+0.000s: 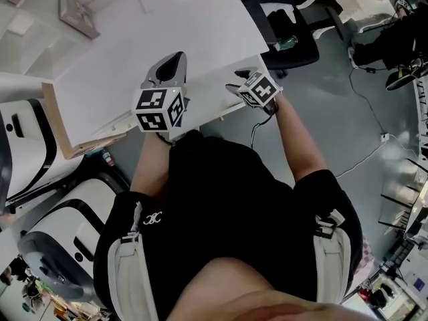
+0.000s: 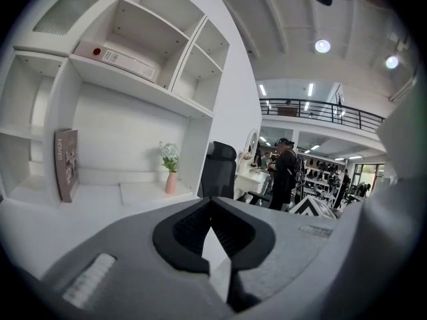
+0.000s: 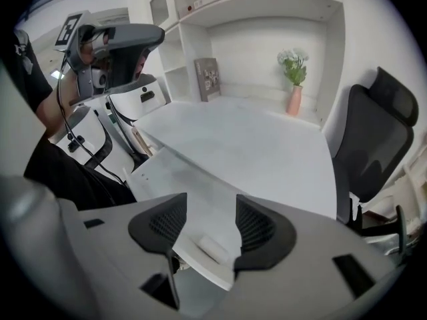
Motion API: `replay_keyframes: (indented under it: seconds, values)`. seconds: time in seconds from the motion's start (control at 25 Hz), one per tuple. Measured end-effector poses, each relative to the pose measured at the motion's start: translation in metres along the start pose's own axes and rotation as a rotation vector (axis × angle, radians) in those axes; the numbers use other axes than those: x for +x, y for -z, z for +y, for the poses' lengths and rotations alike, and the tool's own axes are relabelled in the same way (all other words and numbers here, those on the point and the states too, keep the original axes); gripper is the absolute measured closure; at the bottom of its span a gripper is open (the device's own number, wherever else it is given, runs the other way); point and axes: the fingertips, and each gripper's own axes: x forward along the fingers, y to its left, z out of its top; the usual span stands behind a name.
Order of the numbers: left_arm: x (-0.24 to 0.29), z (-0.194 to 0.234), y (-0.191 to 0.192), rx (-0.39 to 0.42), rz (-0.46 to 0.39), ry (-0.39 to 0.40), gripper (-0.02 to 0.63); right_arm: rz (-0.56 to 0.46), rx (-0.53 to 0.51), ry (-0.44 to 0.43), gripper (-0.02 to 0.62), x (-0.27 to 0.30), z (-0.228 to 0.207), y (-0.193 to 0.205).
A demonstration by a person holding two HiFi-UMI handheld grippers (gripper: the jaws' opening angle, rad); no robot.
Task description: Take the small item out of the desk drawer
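I stand at the front edge of a white desk (image 1: 154,39). My right gripper (image 1: 239,80) hangs at that edge with its jaws open. In the right gripper view, a small white handle (image 3: 212,249) on the white drawer front (image 3: 180,199) lies between the two dark pads (image 3: 167,227). How far the drawer stands out I cannot tell, and no small item shows. My left gripper (image 1: 175,60) hovers over the desk top near the front edge, jaws shut on nothing. It points toward the shelf unit (image 2: 133,79).
A black office chair (image 1: 287,39) stands at the desk's right end. At the back of the desk a book (image 1: 77,12) leans and a pink vase (image 3: 294,99) holds flowers. White rounded machines (image 1: 27,146) crowd the left side. A cable (image 1: 364,112) runs over the floor.
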Motion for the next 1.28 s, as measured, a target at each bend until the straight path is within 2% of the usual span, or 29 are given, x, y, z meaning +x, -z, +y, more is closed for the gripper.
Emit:
replay_keyframes:
  seconds: [0.16,0.4,0.56,0.92,1.28]
  values:
    - [-0.004,0.012,0.006,-0.011,0.009,-0.026,0.592,0.089,-0.03,-0.076,0.373,0.025,0.008,0.017]
    - [-0.008,0.03,0.012,-0.026,0.025,-0.065,0.591,0.229,-0.117,-0.128,0.373,0.052,0.006,0.039]
    - [-0.016,0.043,0.019,-0.039,0.04,-0.11,0.591,0.325,-0.201,-0.164,0.373,0.068,0.006,0.057]
    - [-0.035,0.062,0.033,-0.041,0.089,-0.195,0.592,0.512,-0.394,-0.316,0.374,0.091,0.006,0.098]
    - [-0.046,0.072,0.048,-0.043,0.131,-0.258,0.592,0.636,-0.483,-0.444,0.374,0.113,-0.003,0.126]
